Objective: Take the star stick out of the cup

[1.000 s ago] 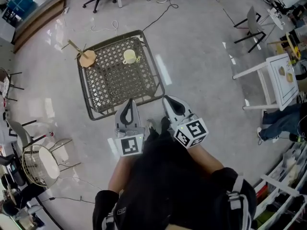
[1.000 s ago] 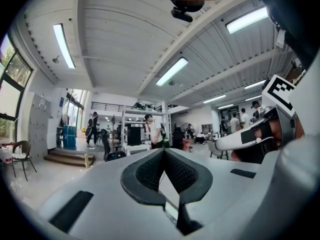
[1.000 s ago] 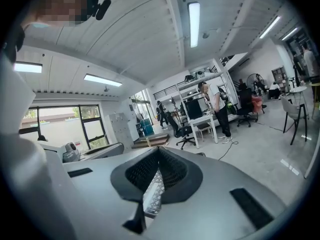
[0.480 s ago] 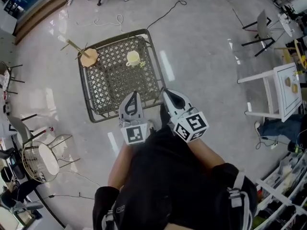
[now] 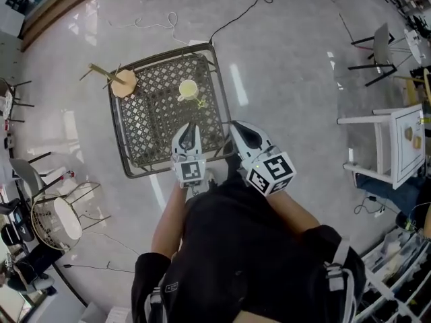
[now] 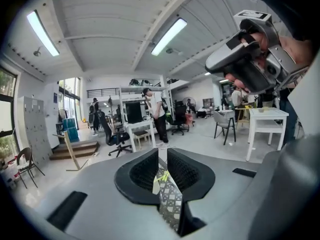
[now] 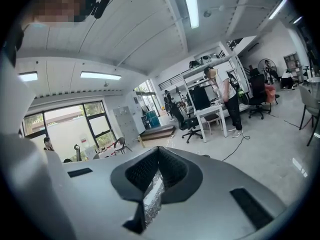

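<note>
The table (image 5: 118, 132) is dull, dark metal lattice, the pale floor (image 5: 283, 79) is smooth and glossy, the disc (image 5: 124, 83) looks like matt wood, and the cup (image 5: 188, 89) is smooth.

cup (image 5: 188, 88) on table (image 5: 145, 138), far side | star stick (image 5: 200, 102) in cup

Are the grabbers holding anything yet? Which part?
Nothing is held. The left gripper, its jaws just opening a crack, and the shut right gripper are empty; the pale yellow cup stands apart on the metal mesh table.
</note>
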{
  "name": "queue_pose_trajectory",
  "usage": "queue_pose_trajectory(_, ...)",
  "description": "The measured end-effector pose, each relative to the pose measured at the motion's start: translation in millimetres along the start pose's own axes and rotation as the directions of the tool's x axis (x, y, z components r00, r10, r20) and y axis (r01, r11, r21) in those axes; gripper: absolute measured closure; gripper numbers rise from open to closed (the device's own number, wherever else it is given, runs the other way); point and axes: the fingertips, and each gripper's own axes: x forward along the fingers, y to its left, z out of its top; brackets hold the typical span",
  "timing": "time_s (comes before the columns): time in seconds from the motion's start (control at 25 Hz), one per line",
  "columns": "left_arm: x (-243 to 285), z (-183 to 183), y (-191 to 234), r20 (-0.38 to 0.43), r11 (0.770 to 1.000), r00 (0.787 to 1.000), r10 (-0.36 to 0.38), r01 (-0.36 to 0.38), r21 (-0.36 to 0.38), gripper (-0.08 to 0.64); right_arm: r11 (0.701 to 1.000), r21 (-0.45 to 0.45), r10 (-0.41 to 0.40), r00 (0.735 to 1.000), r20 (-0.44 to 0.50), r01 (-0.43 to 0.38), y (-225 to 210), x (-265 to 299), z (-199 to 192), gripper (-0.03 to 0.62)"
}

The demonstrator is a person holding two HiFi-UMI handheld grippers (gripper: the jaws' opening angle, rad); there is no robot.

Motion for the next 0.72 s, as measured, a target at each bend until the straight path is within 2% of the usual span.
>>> queue_pose_trajectory(0.08,17,-10,3,-0.032,1.0,0.999,-0.005,0.005,0.008,0.479,1.0,-0.001,0.011,1.0,-0.014,-0.011,-10,11,3,0.583)
queue_pose_trajectory(0.24,48,-42,5,-0.118,0.999,0.993,-0.009,0.014,0.038,0.445,1.0,0.011,0.018,0.999,-0.046,-0.017,-31,33,2,0.583)
queue_pose_trajectory(0.44,77,-67,-2,-0.177,0.997,0.984,-0.031,0.042,0.062,0.443,0.999,0.019,0.028,0.997,-0.07,-0.027,-50,55,4,0.583)
queue_pose_trajectory(0.72,105,-98,-7,-0.267,0.987,0.963,-0.049,0.087,0.132,0.433,1.0,0.028,0.013,0.997,-0.082,-0.011,-73,71,7,0.583)
